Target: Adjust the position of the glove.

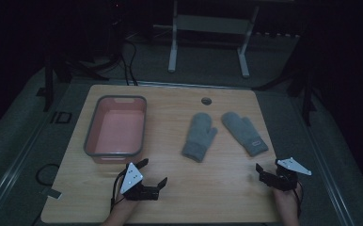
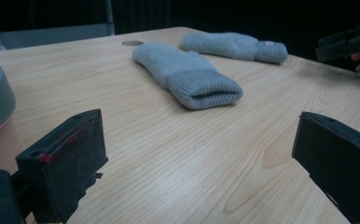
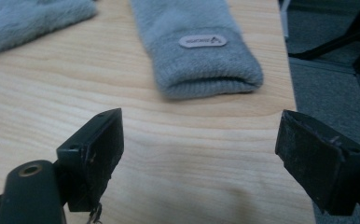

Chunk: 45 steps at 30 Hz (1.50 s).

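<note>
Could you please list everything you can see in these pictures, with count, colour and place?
mittens: 2, grey, flat on the right half of the table, apart; left one, right one with a small label near its cuff
tub: 1, pink inside with a grey rim, on the left half of the table, nothing in it
table: 1, light wood, a round hole near its far edge
frame: 1, white, on the floor beyond the table
cables: several, black, on the floor at the far left
left gripper: 1, black, near edge in front of the tub, jaws open, holding nothing
right gripper: 1, black, near right corner in front of the labelled mitten, jaws open, holding nothing
</note>
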Each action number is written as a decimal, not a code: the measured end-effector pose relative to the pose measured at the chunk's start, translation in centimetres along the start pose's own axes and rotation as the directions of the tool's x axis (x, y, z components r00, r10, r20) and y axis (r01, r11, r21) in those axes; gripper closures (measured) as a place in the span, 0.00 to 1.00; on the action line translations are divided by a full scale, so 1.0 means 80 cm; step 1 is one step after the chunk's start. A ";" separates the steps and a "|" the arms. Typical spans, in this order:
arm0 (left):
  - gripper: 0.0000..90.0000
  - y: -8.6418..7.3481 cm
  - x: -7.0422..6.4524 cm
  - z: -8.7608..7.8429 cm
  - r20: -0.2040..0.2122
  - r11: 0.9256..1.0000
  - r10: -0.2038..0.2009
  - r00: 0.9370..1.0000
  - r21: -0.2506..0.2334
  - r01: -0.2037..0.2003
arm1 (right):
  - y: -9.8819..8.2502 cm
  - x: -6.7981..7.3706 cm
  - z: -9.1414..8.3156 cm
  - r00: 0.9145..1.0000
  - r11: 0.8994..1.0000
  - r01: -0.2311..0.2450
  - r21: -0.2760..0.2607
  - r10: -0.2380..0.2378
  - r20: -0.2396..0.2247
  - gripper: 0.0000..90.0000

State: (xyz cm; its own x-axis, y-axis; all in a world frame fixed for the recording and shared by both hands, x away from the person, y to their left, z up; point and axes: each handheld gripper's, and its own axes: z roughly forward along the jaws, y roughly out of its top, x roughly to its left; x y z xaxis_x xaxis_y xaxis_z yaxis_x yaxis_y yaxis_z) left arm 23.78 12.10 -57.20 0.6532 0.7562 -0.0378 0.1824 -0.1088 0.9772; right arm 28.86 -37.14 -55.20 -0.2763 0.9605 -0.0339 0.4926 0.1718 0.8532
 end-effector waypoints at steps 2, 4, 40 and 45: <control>0.03 -0.001 -0.001 -0.001 -0.014 1.000 -0.012 1.000 -0.014 0.012 | -0.002 -0.001 -0.001 1.000 1.000 0.004 -0.031 -0.005 -0.021 0.17; 0.03 -0.001 -0.001 -0.002 -0.022 0.999 -0.021 1.000 -0.025 0.020 | -0.005 -0.003 0.000 1.000 0.998 0.007 -0.059 -0.009 -0.028 0.17; 0.04 -0.003 -0.001 -0.005 -0.054 0.997 -0.047 0.997 -0.060 0.044 | 0.078 0.014 0.026 0.981 0.996 0.089 0.032 -0.082 -0.174 0.16; 0.04 -0.003 -0.002 -0.004 -0.051 0.998 -0.042 0.998 -0.058 0.039 | 0.101 0.028 0.040 0.970 0.990 0.132 0.051 -0.119 -0.211 0.16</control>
State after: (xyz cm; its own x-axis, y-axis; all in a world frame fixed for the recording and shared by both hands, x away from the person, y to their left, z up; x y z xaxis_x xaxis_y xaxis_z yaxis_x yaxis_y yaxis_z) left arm 23.42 12.23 -57.35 0.6065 0.7922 -0.0679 0.1646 -0.0415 0.9855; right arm 34.82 -32.89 -50.07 -0.5010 0.8651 -0.0243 0.4930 0.3084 0.8135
